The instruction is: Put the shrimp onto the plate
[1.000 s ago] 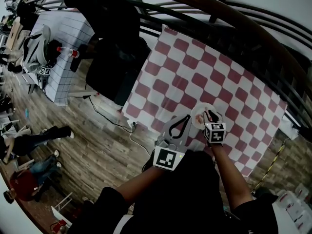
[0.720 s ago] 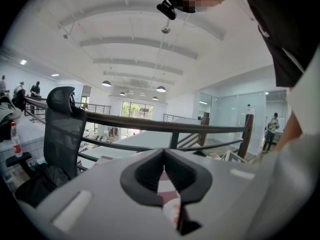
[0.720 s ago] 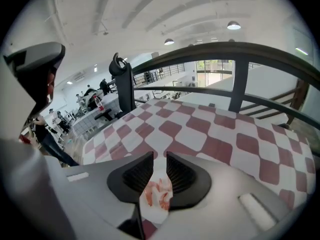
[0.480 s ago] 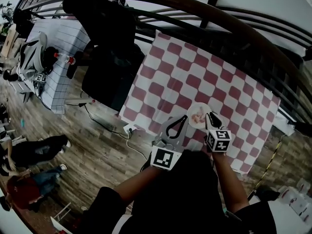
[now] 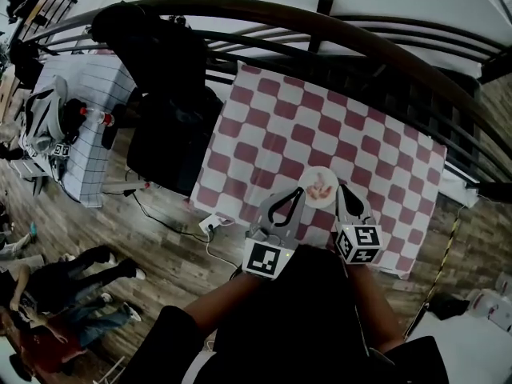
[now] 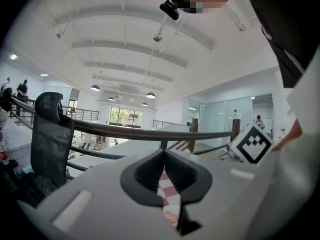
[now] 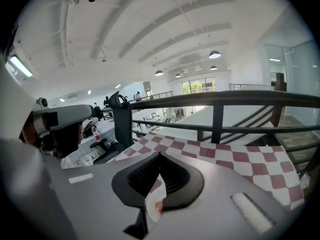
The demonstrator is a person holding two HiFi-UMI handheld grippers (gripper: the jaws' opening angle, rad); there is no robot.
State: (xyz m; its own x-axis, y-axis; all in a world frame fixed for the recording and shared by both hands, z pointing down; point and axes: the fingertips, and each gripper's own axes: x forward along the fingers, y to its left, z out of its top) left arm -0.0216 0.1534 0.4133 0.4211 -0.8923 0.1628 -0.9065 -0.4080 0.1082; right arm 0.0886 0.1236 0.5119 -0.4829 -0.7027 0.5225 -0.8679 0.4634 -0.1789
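A small white plate [image 5: 319,174] sits near the front edge of the red-and-white checked tablecloth [image 5: 320,126]. Pink shrimp [image 5: 322,187] lie on it. My left gripper [image 5: 299,195] is shut and empty, its tips at the plate's left rim. My right gripper [image 5: 342,190] is shut and empty just off the plate's right rim. In the left gripper view the left gripper [image 6: 163,156] shows checked cloth and a bit of pink through its slit. In the right gripper view the right gripper [image 7: 160,156] frames the plate's edge [image 7: 149,204] and an orange piece of shrimp [image 7: 158,207].
A dark curved railing [image 5: 336,30] runs along the table's far side. A black office chair [image 5: 172,134] stands left of the table, with a power strip [image 5: 210,222] on the wooden floor beside it. Another covered table [image 5: 84,126] and people stand further left.
The right gripper has drawn back off the plate towards me, and the shrimp now show on the plate. The left gripper stays by the plate's left rim. The head camera has shifted.
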